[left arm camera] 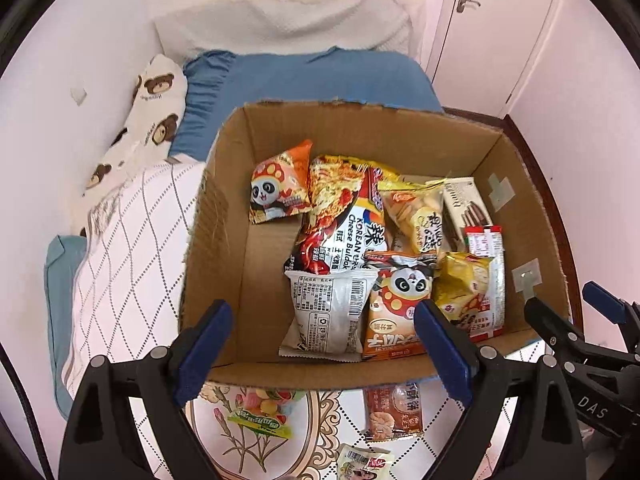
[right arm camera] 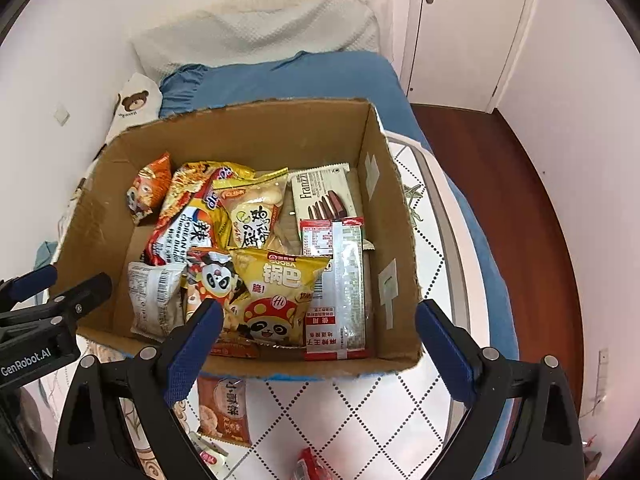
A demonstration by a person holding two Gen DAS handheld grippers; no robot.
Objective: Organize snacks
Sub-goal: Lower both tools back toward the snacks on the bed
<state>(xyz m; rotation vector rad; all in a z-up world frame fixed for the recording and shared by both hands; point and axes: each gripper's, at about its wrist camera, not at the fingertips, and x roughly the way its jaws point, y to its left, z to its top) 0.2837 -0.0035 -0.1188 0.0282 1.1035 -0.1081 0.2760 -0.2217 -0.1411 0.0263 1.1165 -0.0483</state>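
Snacks still loose, like the brown cookie packet [right arm camera: 222,410], lie lengthwise just below your right gripper [right arm camera: 318,346] near its left finger, both grippers' fingers spread wide and empty.

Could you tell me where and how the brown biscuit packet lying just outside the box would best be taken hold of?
Probably from above, jaws across the narrow width of the brown biscuit packet. It lies flat on the quilt, its long side running away from the box, with both long edges apparently clear.

Open cardboard box [left arm camera: 248,240] on the bed holds jumbled snack packets [left arm camera: 344,220]; a few packets [left arm camera: 394,412] lie outside its near wall.
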